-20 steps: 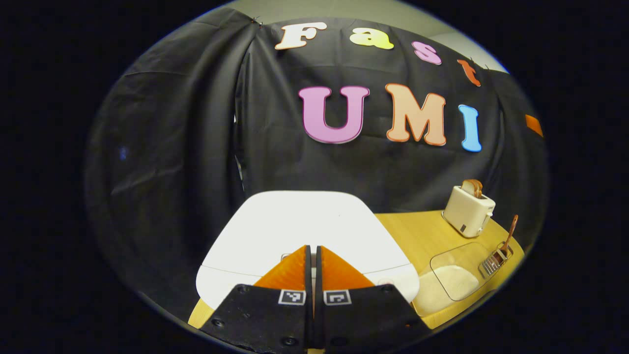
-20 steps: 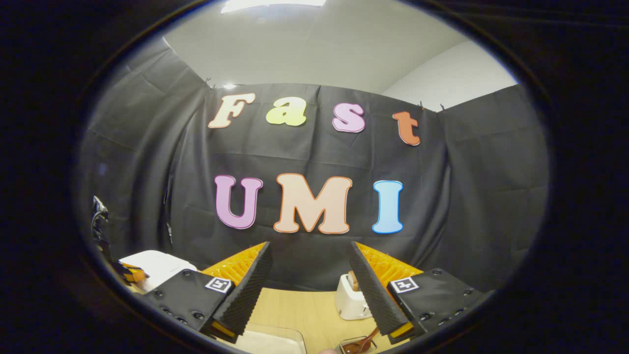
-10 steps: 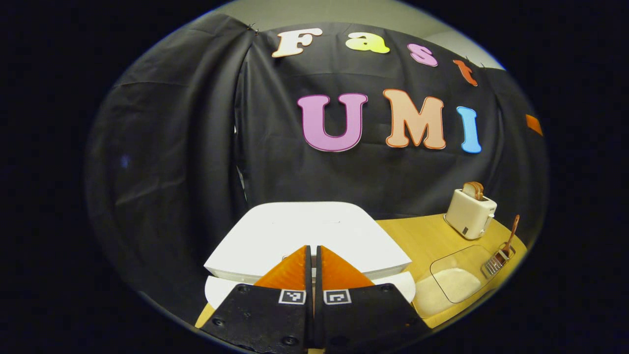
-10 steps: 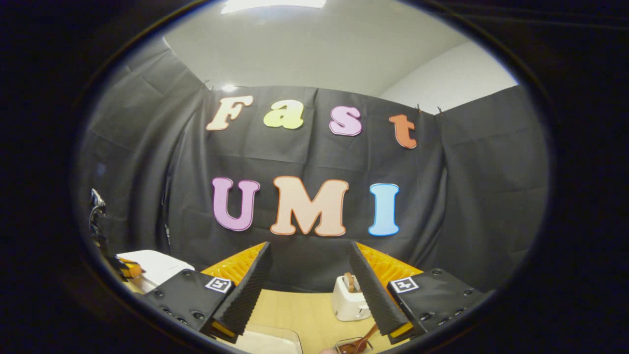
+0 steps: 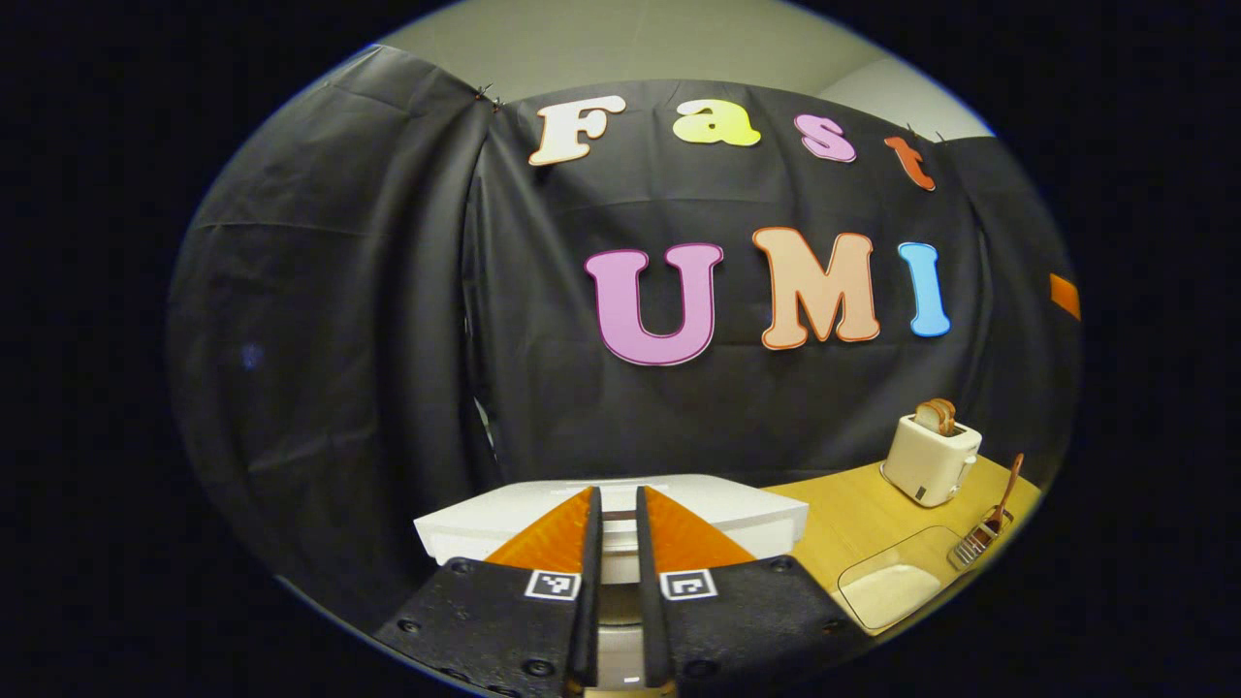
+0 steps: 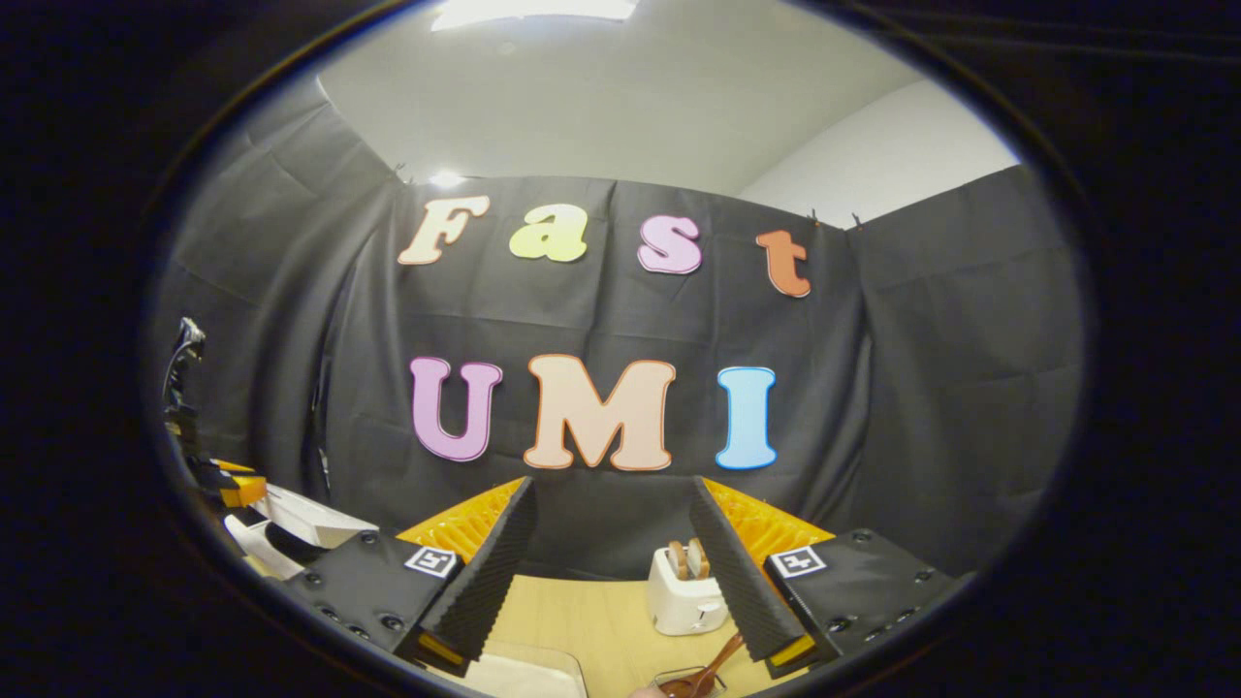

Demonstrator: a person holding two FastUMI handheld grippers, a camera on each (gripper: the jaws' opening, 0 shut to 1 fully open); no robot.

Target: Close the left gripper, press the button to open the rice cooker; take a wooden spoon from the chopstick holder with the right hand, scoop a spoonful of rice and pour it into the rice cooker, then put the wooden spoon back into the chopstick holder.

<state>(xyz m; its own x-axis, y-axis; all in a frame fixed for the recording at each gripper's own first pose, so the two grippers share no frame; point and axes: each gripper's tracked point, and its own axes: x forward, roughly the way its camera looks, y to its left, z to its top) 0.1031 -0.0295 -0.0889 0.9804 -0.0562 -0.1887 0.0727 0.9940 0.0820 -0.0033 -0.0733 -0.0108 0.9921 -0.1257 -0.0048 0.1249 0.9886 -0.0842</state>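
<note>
Change: the rice cooker lid has swung up since the earlier frames, from a broad white top to a thin edge-on slab, and a narrow slit has opened between the left gripper's fingers.
Left gripper: at 6 o'clock in the left gripper view, fingers nearly together with a slim gap, holding nothing, just before the raised lid.
Rice cooker: also at 8 o'clock in the right gripper view, lid lifted off the body, the left gripper just beside it.
Right gripper: fingers spread wide, empty, above the table.
Wooden spoon: at 4 o'clock in the left gripper view, standing tilted in the chopstick holder.
Rice tray: clear, white rice inside, just beside the holder.
Toaster: at 3 o'clock, bread in its slot, near the table's far edge.
</note>
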